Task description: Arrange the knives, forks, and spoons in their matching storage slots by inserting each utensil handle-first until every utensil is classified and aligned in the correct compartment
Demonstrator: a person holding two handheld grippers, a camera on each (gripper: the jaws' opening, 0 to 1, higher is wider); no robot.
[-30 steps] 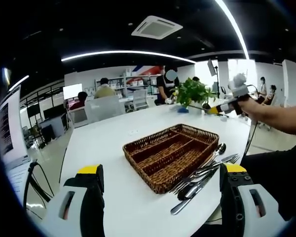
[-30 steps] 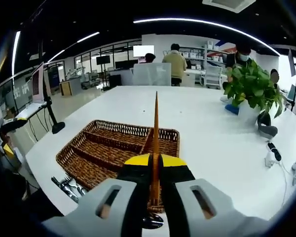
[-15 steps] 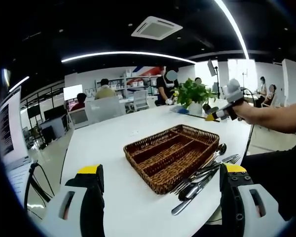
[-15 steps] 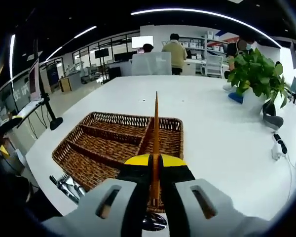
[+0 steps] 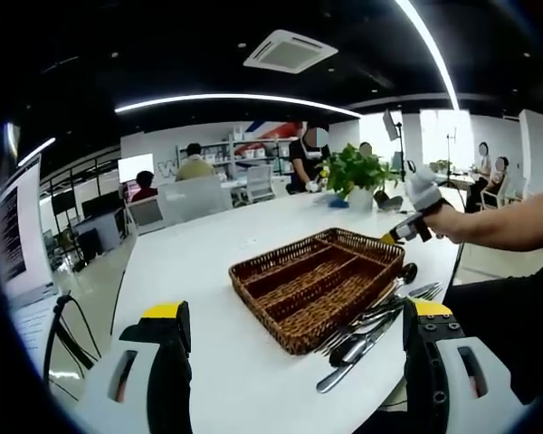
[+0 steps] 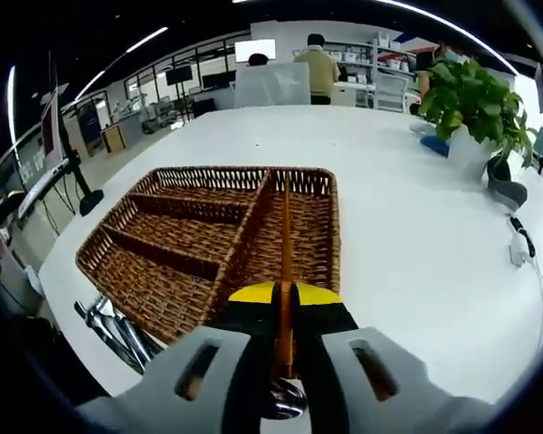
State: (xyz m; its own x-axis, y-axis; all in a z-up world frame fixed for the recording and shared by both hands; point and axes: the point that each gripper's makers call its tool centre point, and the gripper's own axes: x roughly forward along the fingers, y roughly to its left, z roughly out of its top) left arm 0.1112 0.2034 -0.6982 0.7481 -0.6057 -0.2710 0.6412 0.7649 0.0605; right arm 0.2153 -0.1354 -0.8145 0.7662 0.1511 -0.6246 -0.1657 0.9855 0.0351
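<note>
Basket [image 6: 208, 240], frame centre of right gripper view: woven wicker, brown, rough, matt. Surface [image 6: 416, 235]: white, smooth, slight sheen. Utensil pile [image 5: 371, 321], lower right of left gripper view: polished metal, glossy. Spoon [image 6: 285, 271] between jaws: orange-brown handle, smooth; shiny metal bowl at frame bottom. Right gripper [image 6: 285, 348]: white matt plastic, black jaws, yellow tips.

A: What's around, off-task?
B: White table [image 6: 407, 244], potted plant [image 6: 475, 104] at its far edge, blue thing [image 6: 432, 145] beside the pot, cables and a white plug [image 6: 522, 249] near the table's right edge.
A: Behind?
B: Office. People at desks [image 5: 193, 165], shelves [image 5: 240, 158], ceiling air vent [image 5: 289, 51], light strips [image 5: 235, 98], monitor [image 6: 56, 140] on a stand.
</note>
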